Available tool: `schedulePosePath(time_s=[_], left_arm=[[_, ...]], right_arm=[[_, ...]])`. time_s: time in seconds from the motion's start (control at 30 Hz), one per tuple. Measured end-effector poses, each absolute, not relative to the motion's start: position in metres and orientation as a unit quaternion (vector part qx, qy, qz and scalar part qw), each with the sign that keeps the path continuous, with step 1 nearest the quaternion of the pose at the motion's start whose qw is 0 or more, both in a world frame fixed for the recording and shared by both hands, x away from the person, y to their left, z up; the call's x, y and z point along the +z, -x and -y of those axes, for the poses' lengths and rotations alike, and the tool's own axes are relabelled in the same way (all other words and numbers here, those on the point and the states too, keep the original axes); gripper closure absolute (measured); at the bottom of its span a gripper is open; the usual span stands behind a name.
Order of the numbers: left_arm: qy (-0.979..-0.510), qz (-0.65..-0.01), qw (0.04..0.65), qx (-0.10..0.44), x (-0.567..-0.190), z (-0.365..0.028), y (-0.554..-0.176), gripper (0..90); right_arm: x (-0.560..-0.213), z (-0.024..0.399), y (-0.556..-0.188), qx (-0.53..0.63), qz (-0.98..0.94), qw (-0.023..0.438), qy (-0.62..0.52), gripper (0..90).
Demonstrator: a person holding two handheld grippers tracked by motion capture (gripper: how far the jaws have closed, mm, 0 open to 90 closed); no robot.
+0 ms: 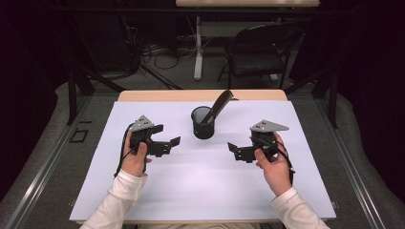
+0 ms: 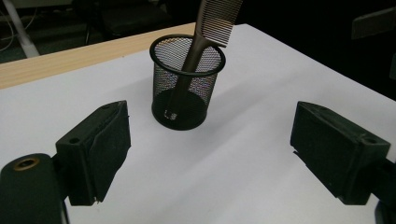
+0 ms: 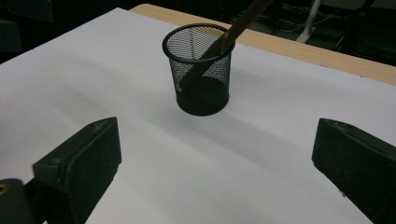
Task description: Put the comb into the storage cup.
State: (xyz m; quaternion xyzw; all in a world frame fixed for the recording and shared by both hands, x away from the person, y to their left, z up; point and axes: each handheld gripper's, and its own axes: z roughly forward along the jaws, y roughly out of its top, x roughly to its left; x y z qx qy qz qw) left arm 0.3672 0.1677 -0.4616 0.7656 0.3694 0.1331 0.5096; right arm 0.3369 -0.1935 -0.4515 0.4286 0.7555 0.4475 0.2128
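A black wire-mesh cup (image 1: 203, 123) stands upright on the white sheet (image 1: 200, 181) near the table's far middle. A brown comb (image 1: 220, 104) leans in it, handle down, teeth end sticking out to the upper right. The cup (image 2: 187, 81) and comb (image 2: 212, 21) sit ahead of my left gripper (image 2: 212, 154), whose jaws are wide open and empty. My right gripper (image 3: 215, 172) also faces the cup (image 3: 200, 69) and comb (image 3: 233, 30), open with nothing between its jaws. In the high view the left gripper (image 1: 171, 143) is left of the cup, the right gripper (image 1: 235, 150) right of it.
The white sheet covers most of a wooden table (image 1: 200, 95). Beyond the far edge stand a black folding chair (image 1: 260, 52) and a white table leg (image 1: 197, 47) among floor cables. Dark curtains close off both sides.
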Motion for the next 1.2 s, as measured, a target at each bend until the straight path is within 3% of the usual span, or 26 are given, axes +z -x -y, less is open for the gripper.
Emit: schedulePosePath(time_s=[1.2], left_arm=[[-0.764, -0.372, 0.51, 0.137, -0.462, -0.171, -0.368, 12.3]], right_arm=[[-0.509, 0.21, -0.319, 0.448, -0.745, 0.213, -0.447, 3.4]])
